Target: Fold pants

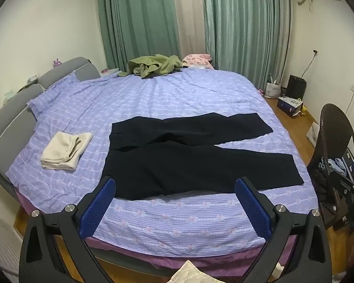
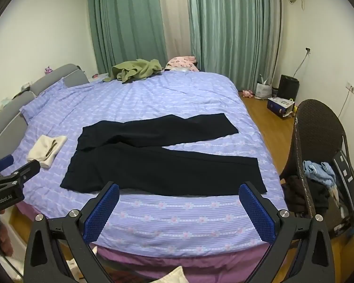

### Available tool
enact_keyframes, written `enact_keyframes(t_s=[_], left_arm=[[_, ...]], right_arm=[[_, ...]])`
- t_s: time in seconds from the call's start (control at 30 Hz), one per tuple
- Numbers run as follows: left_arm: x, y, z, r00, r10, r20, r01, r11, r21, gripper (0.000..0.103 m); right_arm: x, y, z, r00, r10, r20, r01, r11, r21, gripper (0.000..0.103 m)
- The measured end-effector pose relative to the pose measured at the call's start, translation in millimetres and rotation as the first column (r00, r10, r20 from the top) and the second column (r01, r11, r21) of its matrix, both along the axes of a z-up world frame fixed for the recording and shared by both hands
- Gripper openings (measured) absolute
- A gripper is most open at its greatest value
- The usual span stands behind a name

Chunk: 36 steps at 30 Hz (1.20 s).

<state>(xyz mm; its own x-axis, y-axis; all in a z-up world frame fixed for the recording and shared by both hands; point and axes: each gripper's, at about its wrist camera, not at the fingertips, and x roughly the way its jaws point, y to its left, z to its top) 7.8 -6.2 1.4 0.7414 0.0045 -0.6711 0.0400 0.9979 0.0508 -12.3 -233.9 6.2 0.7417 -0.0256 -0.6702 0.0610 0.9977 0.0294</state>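
Black pants lay flat on the bed, long axis running left to right: waistband left, legs splayed toward the right edge. Left gripper and right gripper hovered wide apart, empty.

We see the pants spread flat on the bed, waistband toward the headboard at the left, both legs running to the right, one behind the other and parting toward the hems. Left of the waistband, just apart from it, lies a folded cloth. Behind them, at the bed's far edge before the curtains, sits a crumpled garment, with a patterned item to its right. A chair stands on the floor right of the bed. Both tongs, the left tongs and the right tongs, hang wide apart before the bed's near edge, above it, touching nothing.
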Motion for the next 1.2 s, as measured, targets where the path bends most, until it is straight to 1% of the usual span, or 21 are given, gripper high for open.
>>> enact_keyframes(t_s=[0.4, 1.2], left_arm=[[6.9, 3.4, 3.3, 1.0, 0.008, 0.01, -0.008, 1.0, -0.004, 0.103], [9.3, 0.8, 5.2, 0.999, 0.024, 0.023, -0.024, 1.0, 0.003, 0.103]], right_arm=[[9.9, 2.4, -0.5, 1.0, 0.002, -0.002, -0.002, 1.0, 0.002, 0.103], [13.4, 3.7, -3.0, 1.0, 0.01, 0.004, -0.01, 1.0, 0.01, 0.103]])
